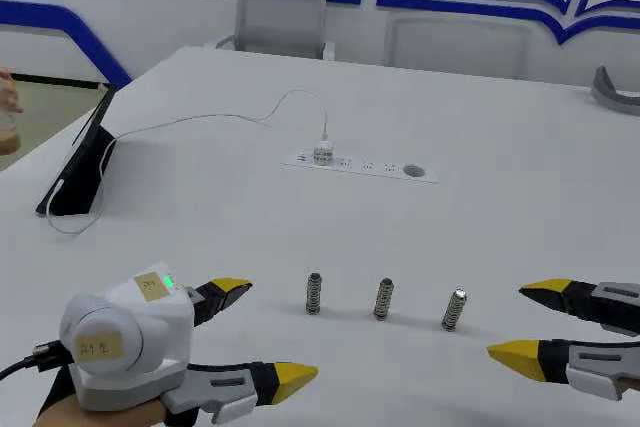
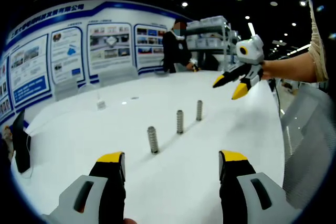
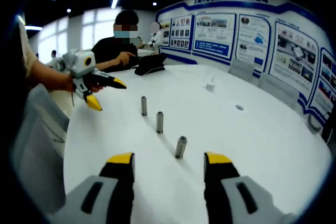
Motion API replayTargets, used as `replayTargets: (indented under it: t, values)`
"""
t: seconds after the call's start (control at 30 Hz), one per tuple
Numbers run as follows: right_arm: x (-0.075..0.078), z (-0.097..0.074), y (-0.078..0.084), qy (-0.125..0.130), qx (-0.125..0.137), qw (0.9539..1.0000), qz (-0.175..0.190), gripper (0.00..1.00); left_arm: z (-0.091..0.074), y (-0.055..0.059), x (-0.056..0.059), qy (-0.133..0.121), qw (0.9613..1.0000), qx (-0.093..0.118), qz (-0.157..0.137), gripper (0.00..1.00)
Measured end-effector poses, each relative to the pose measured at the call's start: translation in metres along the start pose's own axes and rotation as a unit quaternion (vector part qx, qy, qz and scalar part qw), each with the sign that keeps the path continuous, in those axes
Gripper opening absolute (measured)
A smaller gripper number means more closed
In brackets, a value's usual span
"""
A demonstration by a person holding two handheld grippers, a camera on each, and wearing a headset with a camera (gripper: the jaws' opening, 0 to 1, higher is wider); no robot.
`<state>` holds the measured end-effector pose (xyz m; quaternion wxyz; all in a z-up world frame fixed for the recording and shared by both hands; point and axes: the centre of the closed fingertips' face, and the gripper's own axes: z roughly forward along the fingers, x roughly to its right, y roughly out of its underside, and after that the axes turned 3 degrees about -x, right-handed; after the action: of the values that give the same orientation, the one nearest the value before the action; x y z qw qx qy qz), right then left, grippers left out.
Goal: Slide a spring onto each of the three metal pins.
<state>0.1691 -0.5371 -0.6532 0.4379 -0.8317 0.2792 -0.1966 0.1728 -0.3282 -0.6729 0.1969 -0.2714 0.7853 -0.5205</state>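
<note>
Standing upright in a short row on the white table (image 1: 520,217) are three metal pins. As far as I can make out from here, each one carries a spring, so three coils in all. One pin (image 1: 314,293) stands closest to the left gripper (image 1: 272,331), the middle pin (image 1: 384,299) is about halfway between the two tools, and the end pin (image 1: 455,309) is nearest the right gripper (image 1: 508,320). None of them touches either tool. Both grippers hover with their yellow-tipped jaws spread wide and nothing between them. Beyond the row, away from both grippers, lies one power strip (image 1: 360,165) with a single plug (image 1: 323,153) in it. One tablet (image 1: 85,162) is propped up far out past the left gripper.
</note>
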Motion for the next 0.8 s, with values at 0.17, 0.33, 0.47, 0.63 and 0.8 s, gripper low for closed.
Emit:
replayTargets:
  t: [0.17, 0.33, 0.47, 0.63, 0.8]
  values:
    - [0.004, 0.003, 0.005, 0.010, 0.010, 0.9999, 0.008, 0.58, 0.001, 0.002, 0.000, -0.001, 1.0000, 0.000, -0.004, 0.75]
    - [0.003, 0.005, 0.008, 0.012, 0.019, 0.9996, 0.018, 0.60, 0.002, 0.005, 0.000, -0.001, 1.0000, -0.002, -0.006, 0.75]
    - [0.000, 0.006, 0.012, 0.009, 0.020, 0.9996, 0.021, 0.61, 0.002, 0.005, -0.001, -0.002, 1.0000, -0.003, -0.007, 0.76]
    - [-0.002, 0.005, 0.013, 0.009, 0.020, 0.9994, 0.028, 0.62, 0.003, 0.007, 0.000, -0.003, 0.9999, -0.003, -0.010, 0.76]
    - [0.000, 0.004, 0.010, 0.012, 0.029, 0.9989, 0.033, 0.64, 0.004, 0.007, 0.001, -0.002, 0.9999, -0.002, -0.011, 0.77]
